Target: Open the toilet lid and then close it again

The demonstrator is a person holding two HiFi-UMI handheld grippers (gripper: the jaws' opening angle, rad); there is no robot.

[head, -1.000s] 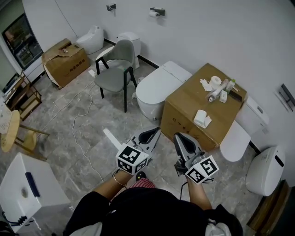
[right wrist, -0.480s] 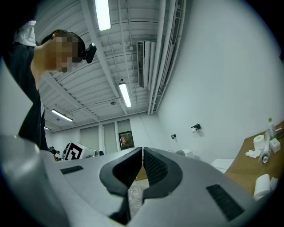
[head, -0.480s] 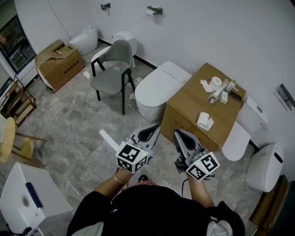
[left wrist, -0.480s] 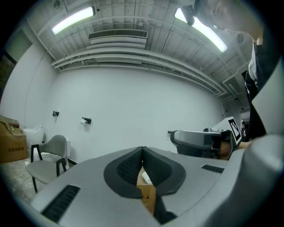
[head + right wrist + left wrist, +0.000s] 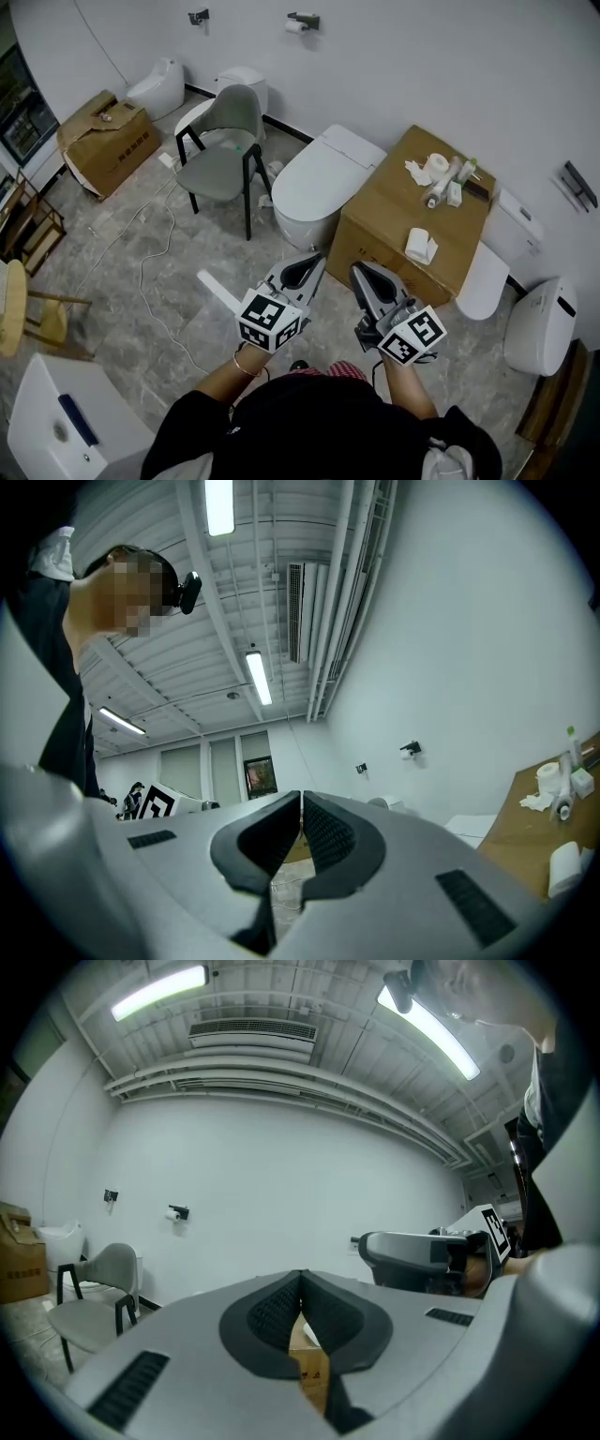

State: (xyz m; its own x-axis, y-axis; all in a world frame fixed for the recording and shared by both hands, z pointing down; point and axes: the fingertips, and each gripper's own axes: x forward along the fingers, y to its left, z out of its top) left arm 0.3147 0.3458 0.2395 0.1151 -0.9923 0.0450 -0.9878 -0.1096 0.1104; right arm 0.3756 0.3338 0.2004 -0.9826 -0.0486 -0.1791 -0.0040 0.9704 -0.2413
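Toilet lid (image 5: pixel 317 176), down, lies at 12 o'clock well ahead of the left gripper (image 5: pixel 302 269), long axis 7-to-1, right gripper (image 5: pixel 364 274) farther; both jaw pairs pressed together, empty.

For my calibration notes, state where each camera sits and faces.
Head view: on the person's head, looking steeply down at the toilet and cardboard box; shows forearms, left hand-held gripper, right hand-held gripper.
Left gripper view: rides the left hand-held gripper, faces wall and chair past shut jaws; the right one shows.
Right gripper view: rides the right hand-held gripper, tilted toward the ceiling; the person's shoulder shows.
Shared: the paper holder appears in all three.
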